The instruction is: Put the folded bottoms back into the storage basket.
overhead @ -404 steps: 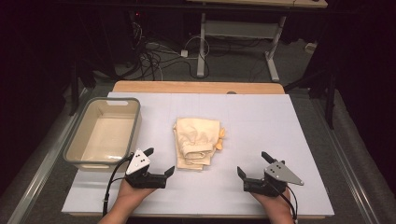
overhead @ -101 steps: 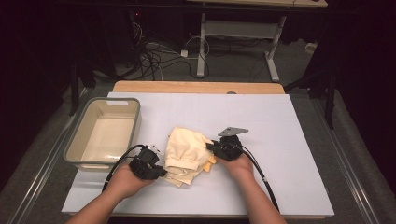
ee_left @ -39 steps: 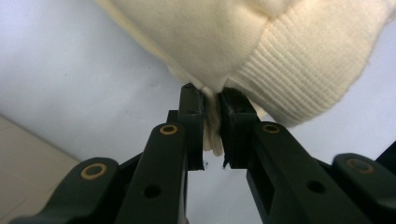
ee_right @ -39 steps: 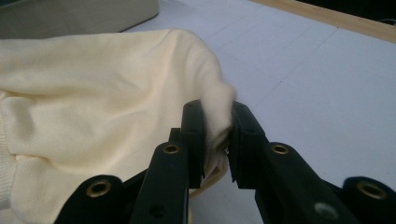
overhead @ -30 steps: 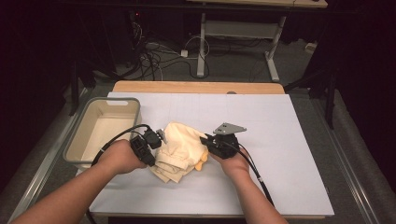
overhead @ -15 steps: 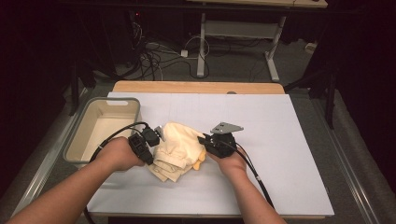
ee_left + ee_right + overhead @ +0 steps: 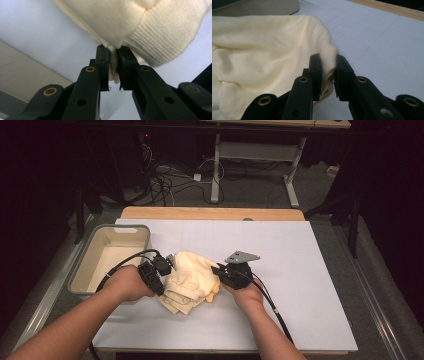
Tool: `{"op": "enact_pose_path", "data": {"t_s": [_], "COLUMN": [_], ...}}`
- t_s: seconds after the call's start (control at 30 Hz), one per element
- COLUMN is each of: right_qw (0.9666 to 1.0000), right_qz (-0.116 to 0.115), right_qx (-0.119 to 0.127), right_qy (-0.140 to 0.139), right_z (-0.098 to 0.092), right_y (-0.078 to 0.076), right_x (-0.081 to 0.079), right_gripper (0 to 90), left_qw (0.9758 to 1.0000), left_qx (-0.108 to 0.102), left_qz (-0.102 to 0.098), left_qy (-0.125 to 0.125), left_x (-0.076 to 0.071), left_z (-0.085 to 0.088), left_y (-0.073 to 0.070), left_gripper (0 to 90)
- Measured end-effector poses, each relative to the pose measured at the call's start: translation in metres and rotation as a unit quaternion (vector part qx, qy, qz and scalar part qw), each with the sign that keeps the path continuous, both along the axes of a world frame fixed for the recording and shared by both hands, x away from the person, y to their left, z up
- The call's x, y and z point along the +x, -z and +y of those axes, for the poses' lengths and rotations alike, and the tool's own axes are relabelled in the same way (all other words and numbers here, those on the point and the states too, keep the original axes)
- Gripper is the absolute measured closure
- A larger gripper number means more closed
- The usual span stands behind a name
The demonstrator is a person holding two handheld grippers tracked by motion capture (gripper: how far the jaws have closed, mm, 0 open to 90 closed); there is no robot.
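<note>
Left gripper pinching fold of cream garment above white table.

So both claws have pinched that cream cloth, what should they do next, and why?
Probably lift it and carry it toward the bin. The left claw and right claw each clamp a fold of the cream garment, which partly rests on the white table.

Both forearms reach in from the near edge, angled toward each other. The left tongs and right tongs face one another, each with its jaws clamped on cloth.
</note>
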State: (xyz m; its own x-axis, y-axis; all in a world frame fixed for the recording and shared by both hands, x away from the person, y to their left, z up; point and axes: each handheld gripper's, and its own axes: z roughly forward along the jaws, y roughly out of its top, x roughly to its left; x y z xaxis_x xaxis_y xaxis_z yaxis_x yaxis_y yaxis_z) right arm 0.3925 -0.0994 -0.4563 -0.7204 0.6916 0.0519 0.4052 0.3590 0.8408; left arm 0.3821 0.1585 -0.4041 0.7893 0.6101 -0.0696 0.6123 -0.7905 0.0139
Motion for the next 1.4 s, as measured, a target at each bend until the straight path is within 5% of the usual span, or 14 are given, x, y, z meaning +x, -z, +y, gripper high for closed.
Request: {"op": "enact_pose_path", "data": {"t_s": [0.9, 1.4], "right_qw": [0.9999, 1.0000], "right_qz": [-0.012, -0.007], "right_qx": [0.008, 0.006], "right_qy": [0.000, -0.001], "right_z": [0.002, 0.005], "right_y": [-0.027, -0.027], "right_x": [0.002, 0.002], "right_gripper": [80.1, 80.1], "left_qw": [0.9998, 0.9997], "left_qx": [0.013, 0.018], "left_qz": [0.011, 0.016], "left_qy": [0.003, 0.007], "left_x": [0.009, 0.012], "left_z": [-0.002, -0.002], "left_y": [-0.029, -0.034], "left_gripper": [78.4, 78.4]}}
